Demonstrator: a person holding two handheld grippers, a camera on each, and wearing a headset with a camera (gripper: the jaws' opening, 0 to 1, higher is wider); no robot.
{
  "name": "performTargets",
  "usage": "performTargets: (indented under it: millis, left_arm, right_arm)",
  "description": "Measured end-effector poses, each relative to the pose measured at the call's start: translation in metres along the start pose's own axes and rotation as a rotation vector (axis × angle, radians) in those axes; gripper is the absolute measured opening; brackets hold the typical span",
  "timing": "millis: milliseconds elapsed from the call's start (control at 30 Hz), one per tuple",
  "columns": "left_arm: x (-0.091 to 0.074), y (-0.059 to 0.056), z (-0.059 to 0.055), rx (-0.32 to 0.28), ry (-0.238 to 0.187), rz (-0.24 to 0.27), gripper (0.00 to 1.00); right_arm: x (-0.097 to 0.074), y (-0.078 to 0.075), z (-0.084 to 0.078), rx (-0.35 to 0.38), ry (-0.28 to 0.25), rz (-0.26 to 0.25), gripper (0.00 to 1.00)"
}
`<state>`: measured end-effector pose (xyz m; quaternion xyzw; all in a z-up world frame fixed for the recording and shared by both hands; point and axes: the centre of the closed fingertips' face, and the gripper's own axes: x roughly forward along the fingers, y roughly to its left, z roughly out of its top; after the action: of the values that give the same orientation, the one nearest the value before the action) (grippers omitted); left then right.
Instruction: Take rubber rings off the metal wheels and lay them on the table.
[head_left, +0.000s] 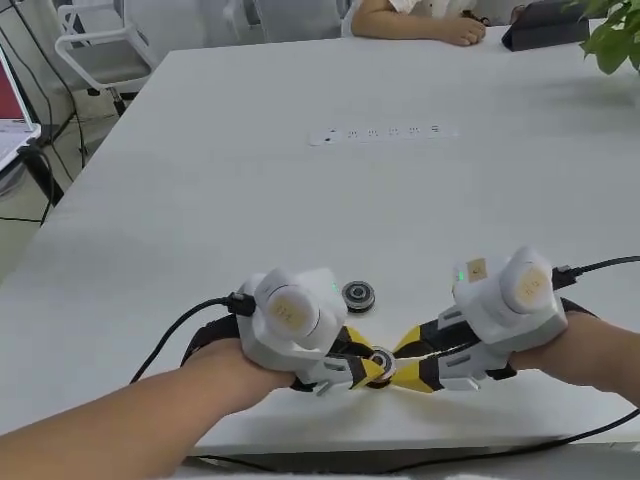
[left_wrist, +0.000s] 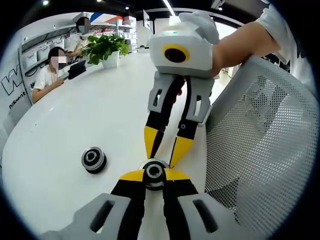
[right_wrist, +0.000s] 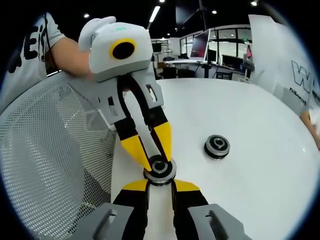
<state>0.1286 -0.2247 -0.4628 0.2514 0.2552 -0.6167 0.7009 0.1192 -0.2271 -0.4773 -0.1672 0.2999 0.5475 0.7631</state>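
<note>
Your left gripper (left_wrist: 153, 181) and right gripper (right_wrist: 161, 187) both clamp one metal wheel (left_wrist: 153, 171). Brace with the left and peel the rubber ring (left_wrist: 154, 161) away past the right's fingertips.

long white table (head_left: 300, 190) lit from above, socket strip (head_left: 385, 133) set into its top, white chair (head_left: 100, 50) stood at the far corner, potted plant (left_wrist: 104, 46) placed at the far end, mesh chair back (left_wrist: 260, 145) seen nearby

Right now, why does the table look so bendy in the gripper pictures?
Left gripper view: the fisheye lens curves the table and bulges the mesh chair. Right gripper view: same bend, the clamped wheel sharp, ceiling lights glaring. Head view: table edges straight, light soft.
</note>
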Motion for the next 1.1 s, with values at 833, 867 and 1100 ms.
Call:
performTargets:
  millis: [833,867,1100]
  left_arm:
    - [0.0009,0.0003,0.0001,-0.031,-0.003,0.008,0.07]
    - [0.0009,0.0005,0.0002,-0.032,-0.003,0.009,0.07]
    - [0.0010,0.0009,0.0003,-0.032,-0.003,0.012,0.07]
  right_arm:
    - [0.0009,-0.0026,-0.0050,0.116,0.009,0.004,0.00]
    - [-0.0007,-0.0036,-0.0071,0.147,0.015,0.000,0.01]
    - [-0.0006,-0.0042,-0.0074,0.151,0.022,-0.009,0.00]
